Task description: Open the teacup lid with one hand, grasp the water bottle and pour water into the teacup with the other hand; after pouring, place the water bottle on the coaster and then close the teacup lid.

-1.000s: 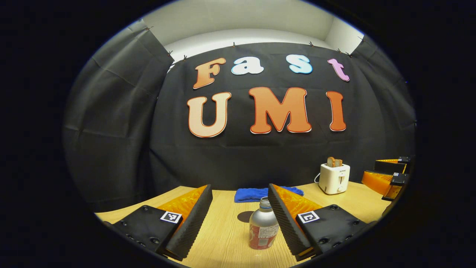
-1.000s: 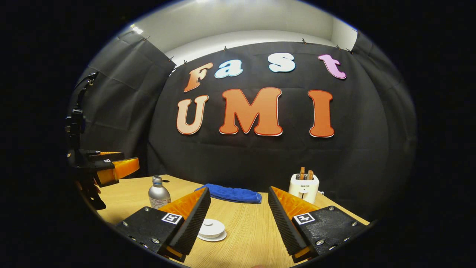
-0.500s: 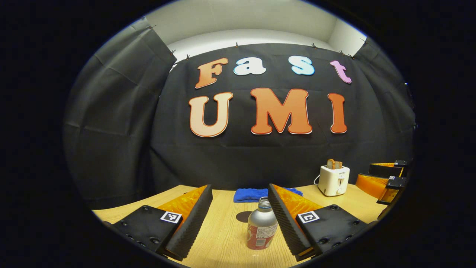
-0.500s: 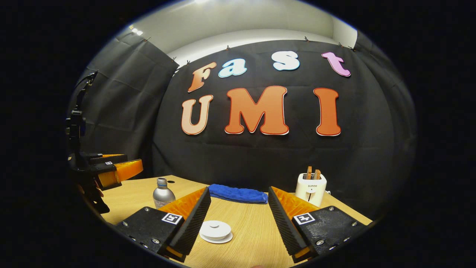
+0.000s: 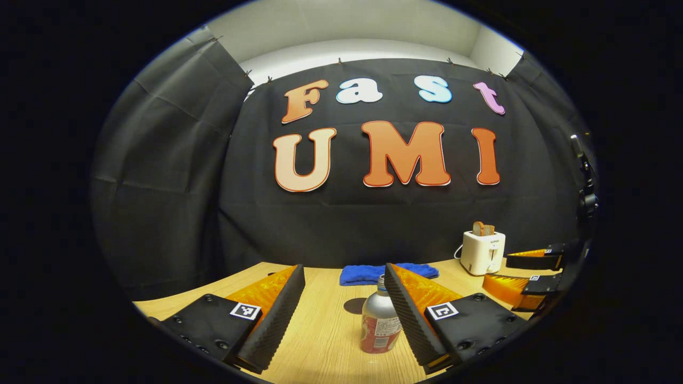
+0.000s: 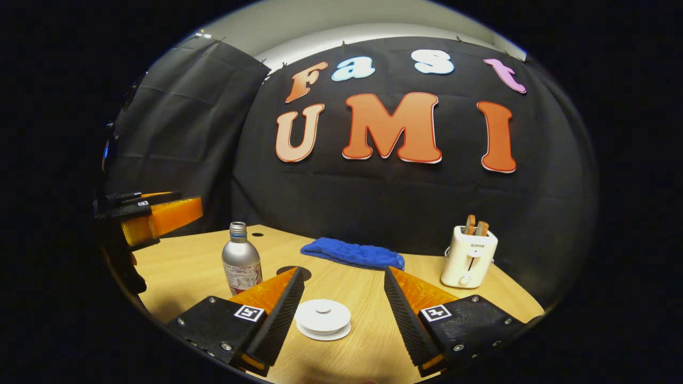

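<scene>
A silver water bottle (image 5: 378, 322) with a red label stands on the wooden table (image 5: 320, 341), just inside the right finger of my open left gripper (image 5: 343, 272), which partly hides it. Behind the bottle lies a dark round coaster (image 5: 354, 305). In the right gripper view a white lidded teacup (image 6: 323, 318) on its saucer sits between the fingers of my open right gripper (image 6: 342, 274), nearer the left finger and not touched. The bottle (image 6: 241, 260) stands upright to the left there, with the coaster (image 6: 288, 270) just beside it. Nothing is held.
A blue cloth (image 6: 352, 253) lies at the back of the table, and a white toaster (image 6: 469, 256) with bread stands at the back right. The left gripper (image 6: 155, 216) hovers at the far left; the right gripper (image 5: 533, 272) shows low at the right, in front of the toaster (image 5: 482, 252).
My right gripper has moved forward and tilted down, so the teacup sits larger and more central between its fingers. The left gripper has barely shifted. Both stay open.
</scene>
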Tool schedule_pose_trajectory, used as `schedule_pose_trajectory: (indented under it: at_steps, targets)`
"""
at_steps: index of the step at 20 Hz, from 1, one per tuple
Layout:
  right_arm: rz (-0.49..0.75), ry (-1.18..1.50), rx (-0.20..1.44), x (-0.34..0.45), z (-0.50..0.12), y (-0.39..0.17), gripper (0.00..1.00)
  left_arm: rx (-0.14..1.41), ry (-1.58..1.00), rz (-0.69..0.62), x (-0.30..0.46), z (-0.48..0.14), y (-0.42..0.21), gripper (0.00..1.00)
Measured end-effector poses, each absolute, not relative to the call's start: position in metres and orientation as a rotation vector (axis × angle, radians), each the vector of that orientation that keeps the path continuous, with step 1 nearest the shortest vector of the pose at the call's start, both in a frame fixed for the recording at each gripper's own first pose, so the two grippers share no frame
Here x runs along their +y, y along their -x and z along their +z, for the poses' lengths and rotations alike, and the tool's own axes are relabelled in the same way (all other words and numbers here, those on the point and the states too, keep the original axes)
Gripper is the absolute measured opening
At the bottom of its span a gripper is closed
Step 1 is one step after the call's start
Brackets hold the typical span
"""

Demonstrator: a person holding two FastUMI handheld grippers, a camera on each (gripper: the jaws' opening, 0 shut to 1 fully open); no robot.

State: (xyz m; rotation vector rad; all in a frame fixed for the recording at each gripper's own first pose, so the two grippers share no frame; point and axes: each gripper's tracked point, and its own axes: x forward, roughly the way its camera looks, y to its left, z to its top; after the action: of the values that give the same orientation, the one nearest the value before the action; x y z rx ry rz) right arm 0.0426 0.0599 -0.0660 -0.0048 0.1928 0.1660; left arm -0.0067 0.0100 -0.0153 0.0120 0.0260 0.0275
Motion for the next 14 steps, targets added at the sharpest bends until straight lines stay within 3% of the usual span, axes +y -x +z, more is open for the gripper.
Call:
schedule_pose_trajectory:
  at_steps: [2, 5, 8, 14]
  targets:
    - [0.189, 0.000, 0.209, 0.069, -0.074, -0.051, 0.90, 0.035, -0.015, 0.031, 0.012, -0.018, 0.008, 1.00]
    - [0.237, -0.007, 0.259, 0.082, -0.096, -0.062, 0.81, 0.051, -0.009, 0.053, 0.020, -0.024, 0.009, 1.00]
    - [0.261, -0.012, 0.340, 0.089, -0.119, -0.068, 0.80, 0.066, -0.008, 0.057, 0.022, -0.029, 0.010, 1.00]
    - [0.282, 0.019, 0.424, 0.099, -0.148, -0.075, 0.61, 0.079, -0.014, 0.068, 0.026, -0.035, 0.010, 0.97]
